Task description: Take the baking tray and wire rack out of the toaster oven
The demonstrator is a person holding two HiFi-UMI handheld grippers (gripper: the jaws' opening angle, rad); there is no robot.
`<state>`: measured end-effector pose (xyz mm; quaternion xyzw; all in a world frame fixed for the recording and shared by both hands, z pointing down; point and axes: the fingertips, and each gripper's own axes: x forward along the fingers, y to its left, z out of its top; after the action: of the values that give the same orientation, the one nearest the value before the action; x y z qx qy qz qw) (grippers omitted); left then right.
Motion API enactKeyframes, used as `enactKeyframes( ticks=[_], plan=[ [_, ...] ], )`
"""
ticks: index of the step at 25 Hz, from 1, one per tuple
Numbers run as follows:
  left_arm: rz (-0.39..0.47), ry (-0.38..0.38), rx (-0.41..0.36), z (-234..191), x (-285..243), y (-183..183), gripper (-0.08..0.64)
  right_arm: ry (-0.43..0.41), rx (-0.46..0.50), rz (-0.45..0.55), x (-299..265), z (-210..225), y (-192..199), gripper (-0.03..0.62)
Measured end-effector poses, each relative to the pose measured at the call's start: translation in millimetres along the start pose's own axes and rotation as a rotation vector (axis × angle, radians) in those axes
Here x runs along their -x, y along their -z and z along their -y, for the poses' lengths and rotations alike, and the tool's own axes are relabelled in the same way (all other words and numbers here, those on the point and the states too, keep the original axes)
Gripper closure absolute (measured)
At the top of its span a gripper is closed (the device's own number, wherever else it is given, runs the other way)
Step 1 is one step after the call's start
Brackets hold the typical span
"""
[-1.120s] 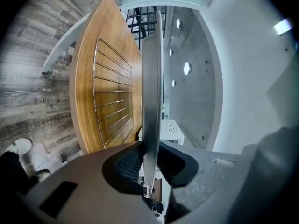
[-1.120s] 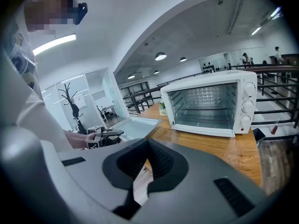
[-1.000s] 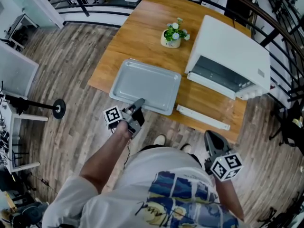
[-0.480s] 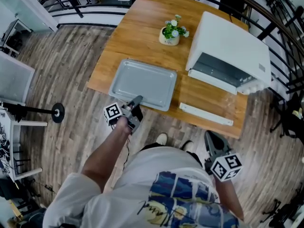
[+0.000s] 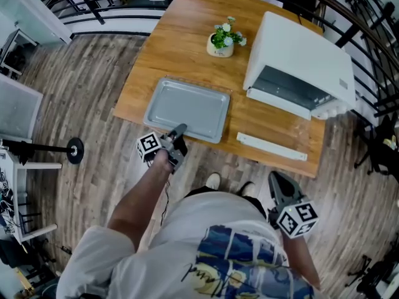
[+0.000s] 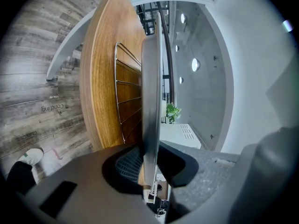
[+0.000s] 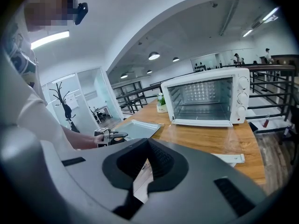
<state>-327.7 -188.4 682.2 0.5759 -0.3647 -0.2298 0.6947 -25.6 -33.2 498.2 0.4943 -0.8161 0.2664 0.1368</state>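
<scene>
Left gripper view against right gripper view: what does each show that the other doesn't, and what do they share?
Only the left gripper view: the wire rack under the baking tray, seen edge-on. Only the right gripper view: the toaster oven's open front and the right gripper, shut and empty. Both: the left gripper clamped on the tray's rim, the plant and the table.

Office interior: glass-partitioned rooms with desk, round recessed ceiling lights, black metal railing, wood-plank floor, coat stand; wooden table in open area.
</scene>
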Motion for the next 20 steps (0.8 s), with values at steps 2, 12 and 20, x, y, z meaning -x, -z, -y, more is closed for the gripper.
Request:
enactKeyframes(
  ticks=[2,12,20],
  plan=[
    [0.001,-0.008,-0.002,-2,-1,-1,0.485,0.003,0.003,0.000,0,0,0,0.591],
    [0.001,-0.081,-0.069,-6,-5,-6,0.476,-0.005,0.029,-0.004,-3,-8,0,0.591],
    [0.014,-0.201,-0.176,-15,-5,-5,0.472,-0.003,0.037,-0.004,-1,-14,-1,0.591]
  ],
)
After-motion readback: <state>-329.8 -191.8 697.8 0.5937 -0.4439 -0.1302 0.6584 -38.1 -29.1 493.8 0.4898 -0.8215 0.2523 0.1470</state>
